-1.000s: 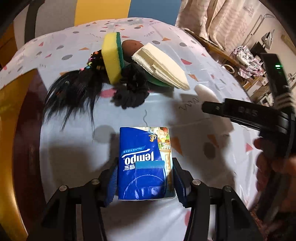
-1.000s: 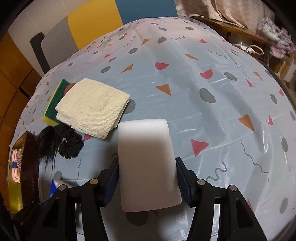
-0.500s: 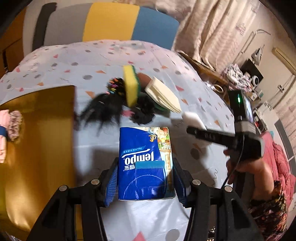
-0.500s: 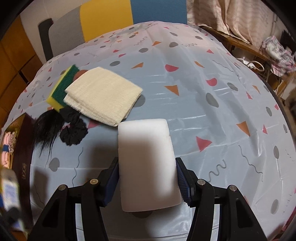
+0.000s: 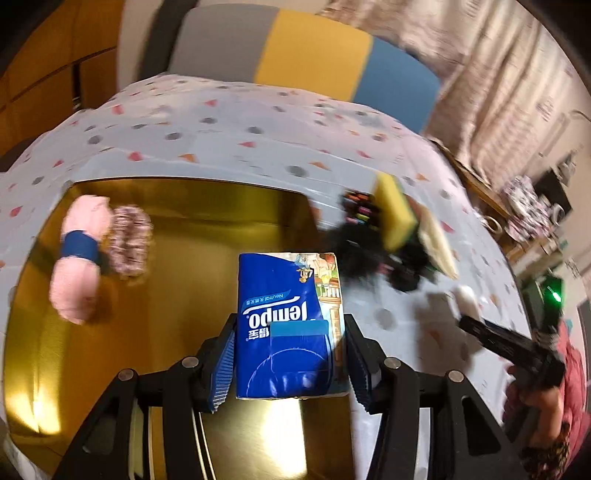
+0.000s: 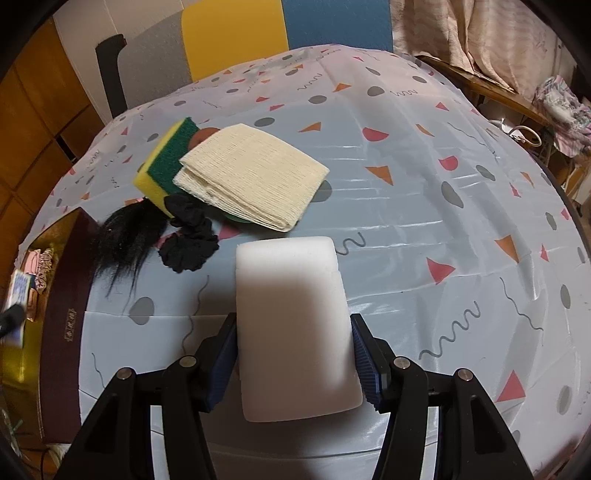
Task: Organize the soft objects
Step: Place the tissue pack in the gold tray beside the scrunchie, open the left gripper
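Pale blue tablecloth (image 6: 424, 206) dotted with grey spots, pink half-moons and orange triangles covers the table, and a grey, yellow and blue chair back (image 6: 236, 33) stands at its far side, with curtains off to the right.

On the left end of the table sits a gold box (image 5: 207, 221) with a dark maroon outer wall. Inside it lie a pink roll with a blue band (image 5: 79, 254) and, touching it, a pinkish scrunchie (image 5: 131, 245).

The left gripper (image 5: 290, 363) is clamped on a blue tissue pack (image 5: 288, 321), its jaws pressed against both sides, and holds the pack above the right part of the box. This view is blurred.

The right gripper (image 6: 293, 363) grips a white foam block (image 6: 293, 321) the same way, jaws tight against its sides, held over the tablecloth near the middle of the table.

Beyond the block is a small pile. A folded cream cloth (image 6: 251, 177) lies on top, partly covering a yellow sponge with a green scouring side (image 6: 166, 162). A black scrunchie (image 6: 190, 240) sits just in front of the sponge, touching a tuft of black hair (image 6: 125, 236) that reaches the maroon wall of the box. Something brown and something green peek from under the cloth; I cannot tell what they are.
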`<state>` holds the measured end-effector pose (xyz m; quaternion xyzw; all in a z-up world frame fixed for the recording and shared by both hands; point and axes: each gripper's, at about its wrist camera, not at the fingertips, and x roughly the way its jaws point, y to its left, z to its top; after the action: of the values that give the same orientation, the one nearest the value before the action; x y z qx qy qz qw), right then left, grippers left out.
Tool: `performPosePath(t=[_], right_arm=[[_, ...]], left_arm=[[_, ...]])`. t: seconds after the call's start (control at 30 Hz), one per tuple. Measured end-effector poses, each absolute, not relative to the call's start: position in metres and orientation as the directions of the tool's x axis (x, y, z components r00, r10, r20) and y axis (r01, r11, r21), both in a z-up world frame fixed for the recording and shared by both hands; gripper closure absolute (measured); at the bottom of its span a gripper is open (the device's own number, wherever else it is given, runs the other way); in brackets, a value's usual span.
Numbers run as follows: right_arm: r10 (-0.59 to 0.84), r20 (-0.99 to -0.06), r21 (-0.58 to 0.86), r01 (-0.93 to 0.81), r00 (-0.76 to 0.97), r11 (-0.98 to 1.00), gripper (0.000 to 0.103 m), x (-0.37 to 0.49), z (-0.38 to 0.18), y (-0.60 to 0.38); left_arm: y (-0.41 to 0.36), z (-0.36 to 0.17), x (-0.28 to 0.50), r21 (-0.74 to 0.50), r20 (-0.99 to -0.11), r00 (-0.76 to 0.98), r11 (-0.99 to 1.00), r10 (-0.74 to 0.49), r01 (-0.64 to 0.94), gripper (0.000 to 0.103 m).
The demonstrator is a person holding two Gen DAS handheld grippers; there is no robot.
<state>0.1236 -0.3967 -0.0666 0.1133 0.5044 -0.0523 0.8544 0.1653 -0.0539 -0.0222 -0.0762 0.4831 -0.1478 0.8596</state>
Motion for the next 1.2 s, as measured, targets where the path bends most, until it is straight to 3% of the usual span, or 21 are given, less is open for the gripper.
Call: performPosePath(t=[0.5,0.73,1.2], right_arm=[[0.027,-0.865,0.170,0.241,0.502,0.955,0.045,0.125,-0.067,-0.408],[0.020,-0.867,0.165,0.248,0.498,0.955,0.045,0.126,-0.068,-0.409],[0.041,-0.840,0.196,0.232,0.541,0.953,0.045,0.116,-0.057,-0.401]], left_arm=[[-0.011,-0.052,0.247,-0.138,-0.870,0.474,0.990,-0.137,0.034,0.050],[-0.002,-0.060,0.251,-0.182,-0.872,0.457,0.983,-0.177,0.035,0.045],[0.006,-0.043,0.171,-0.223,-0.837,0.497,0.972,-0.227,0.068,0.045]])
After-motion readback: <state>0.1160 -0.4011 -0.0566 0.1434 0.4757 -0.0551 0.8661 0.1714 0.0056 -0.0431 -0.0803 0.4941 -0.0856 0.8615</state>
